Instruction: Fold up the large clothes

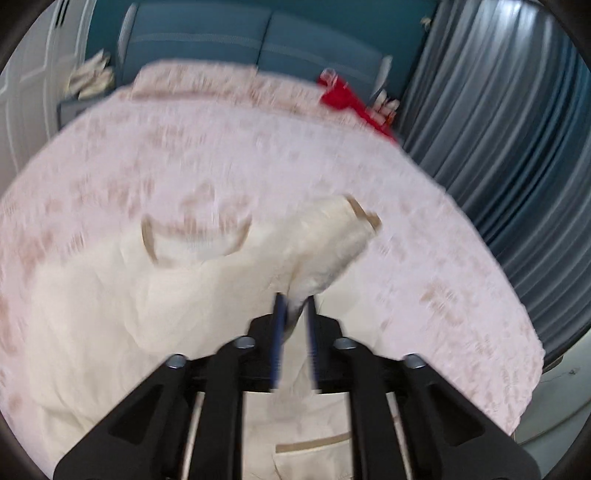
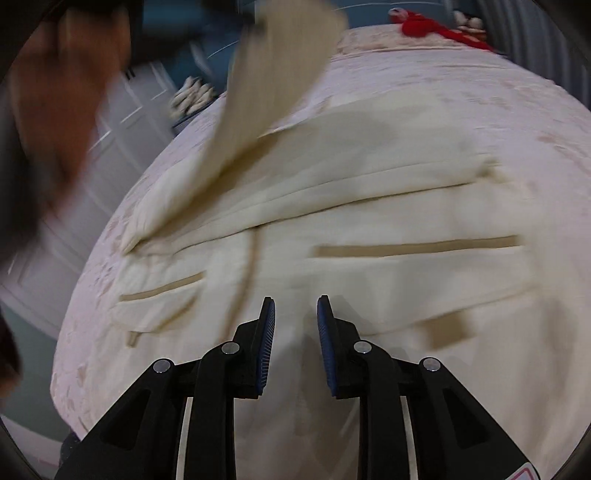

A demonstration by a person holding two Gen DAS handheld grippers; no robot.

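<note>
With the left gripper [image 1: 295, 306] fingers pinching a sleeve [image 1: 332, 236] of the cream coat [image 2: 369, 206] spread on the bed [image 1: 443, 258] mid-frame, and the right gripper [image 2: 295, 317] fingers spread empty above its hem, the thin pinch may slip.

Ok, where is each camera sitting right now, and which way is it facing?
Left wrist: on the left tool, facing across the bed toward the headboard; its fingers pinch the cream coat's sleeve.
Right wrist: on the right tool, open above the coat; a blurred arm shows left.
Shared: coat, bed, red toy.
</note>
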